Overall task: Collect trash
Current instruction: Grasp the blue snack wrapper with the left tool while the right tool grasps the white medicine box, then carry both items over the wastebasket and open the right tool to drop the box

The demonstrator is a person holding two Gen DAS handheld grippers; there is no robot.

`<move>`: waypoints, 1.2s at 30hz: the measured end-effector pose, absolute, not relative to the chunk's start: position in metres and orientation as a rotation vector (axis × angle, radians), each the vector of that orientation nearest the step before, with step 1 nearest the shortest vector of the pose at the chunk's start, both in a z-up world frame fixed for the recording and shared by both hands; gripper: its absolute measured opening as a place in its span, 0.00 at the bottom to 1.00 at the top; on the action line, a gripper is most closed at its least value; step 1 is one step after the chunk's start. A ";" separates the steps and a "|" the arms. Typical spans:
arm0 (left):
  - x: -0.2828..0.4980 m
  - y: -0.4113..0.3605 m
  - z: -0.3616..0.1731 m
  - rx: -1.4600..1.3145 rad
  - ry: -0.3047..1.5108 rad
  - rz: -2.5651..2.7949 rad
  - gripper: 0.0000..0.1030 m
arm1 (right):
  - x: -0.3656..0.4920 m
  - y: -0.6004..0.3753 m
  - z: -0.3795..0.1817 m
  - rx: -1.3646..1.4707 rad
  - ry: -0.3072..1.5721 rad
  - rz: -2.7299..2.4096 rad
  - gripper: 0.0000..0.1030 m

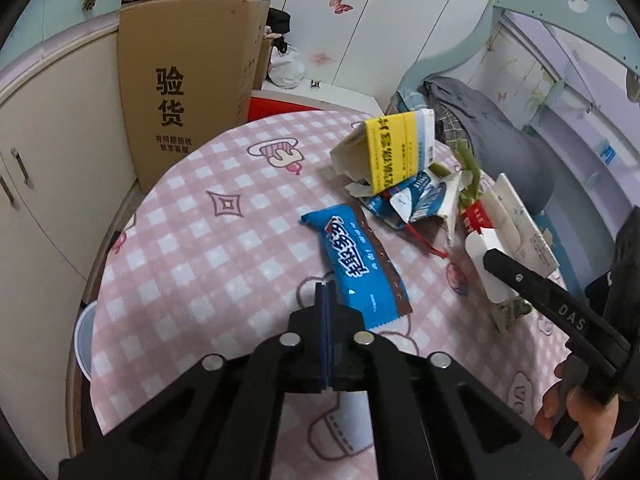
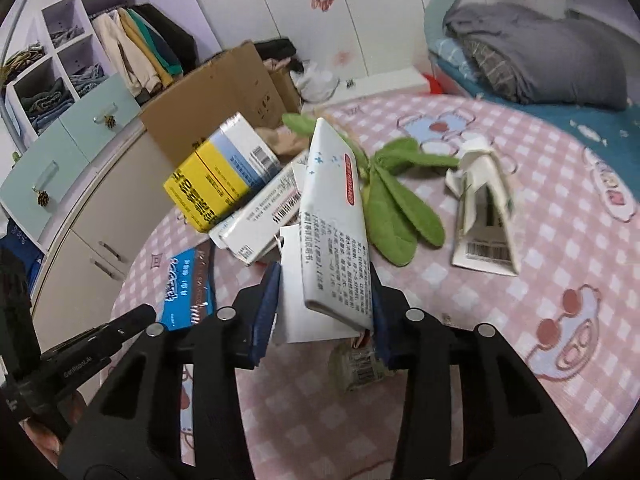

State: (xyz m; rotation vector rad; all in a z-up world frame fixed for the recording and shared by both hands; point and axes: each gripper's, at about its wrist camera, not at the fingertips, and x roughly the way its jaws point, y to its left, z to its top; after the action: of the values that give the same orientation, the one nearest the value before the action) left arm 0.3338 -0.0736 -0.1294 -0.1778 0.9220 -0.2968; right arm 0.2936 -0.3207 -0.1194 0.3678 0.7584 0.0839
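The right claw (image 2: 324, 304) is clamped on a white box (image 2: 336, 232) and holds it up over the pink bench (image 2: 520, 240). The left claw (image 1: 326, 312) is pressed together with nothing in it, next to a blue wrapper (image 1: 352, 264). So one piece of trash is picked up. Next it needs a bin (I cannot see one). More trash waits: a yellow box (image 2: 208, 188), green leaves (image 2: 396, 208). Something crumpled (image 2: 360, 364) under the box is blurry.

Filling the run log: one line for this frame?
left gripper: shut, empty | right gripper: shut on white box | blue wrapper: on table
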 end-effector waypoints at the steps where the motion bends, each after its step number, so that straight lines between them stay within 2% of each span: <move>1: 0.332 -0.075 -0.129 -0.185 0.922 -0.301 0.02 | 0.290 -0.320 -0.116 0.365 0.744 0.079 0.39; 2: 0.331 -0.076 -0.129 -0.185 0.927 -0.302 0.05 | 0.285 -0.320 -0.113 0.360 0.728 0.073 0.39; 4: 0.331 -0.082 -0.130 -0.166 0.936 -0.291 0.26 | 0.279 -0.320 -0.108 0.356 0.703 0.065 0.39; 5: 0.332 -0.086 -0.129 -0.157 0.934 -0.287 0.46 | 0.277 -0.321 -0.106 0.353 0.695 0.063 0.39; 6: 0.332 -0.091 -0.129 -0.138 0.919 -0.275 0.53 | 0.275 -0.321 -0.105 0.352 0.687 0.062 0.39; 11: 0.335 -0.121 -0.130 -0.021 0.907 -0.257 0.58 | 0.266 -0.321 -0.102 0.340 0.654 0.055 0.39; 16: 0.347 -0.142 -0.140 0.084 0.911 -0.185 0.60 | 0.264 -0.322 -0.100 0.343 0.637 0.065 0.39; 17: 0.348 -0.146 -0.140 0.106 0.906 -0.168 0.57 | 0.264 -0.322 -0.100 0.343 0.637 0.066 0.39; 18: 0.348 -0.147 -0.140 0.124 0.893 -0.151 0.47 | 0.263 -0.322 -0.100 0.342 0.638 0.069 0.39; 19: 0.347 -0.147 -0.140 0.122 0.891 -0.154 0.47 | 0.263 -0.321 -0.099 0.341 0.638 0.074 0.39; 20: 0.346 -0.145 -0.140 0.119 0.889 -0.155 0.34 | 0.262 -0.320 -0.099 0.340 0.635 0.077 0.39; 21: 0.345 -0.141 -0.139 0.112 0.885 -0.152 0.32 | 0.261 -0.319 -0.098 0.338 0.633 0.079 0.39; 36: 0.295 -0.043 -0.104 -0.183 0.798 -0.231 0.30 | 0.255 -0.244 -0.069 0.262 0.632 0.200 0.39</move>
State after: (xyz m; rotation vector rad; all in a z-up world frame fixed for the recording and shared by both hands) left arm 0.2955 -0.0432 -0.1035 -0.1831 0.7980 -0.2312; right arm 0.2553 -0.2438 -0.0693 0.2622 0.6319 0.2004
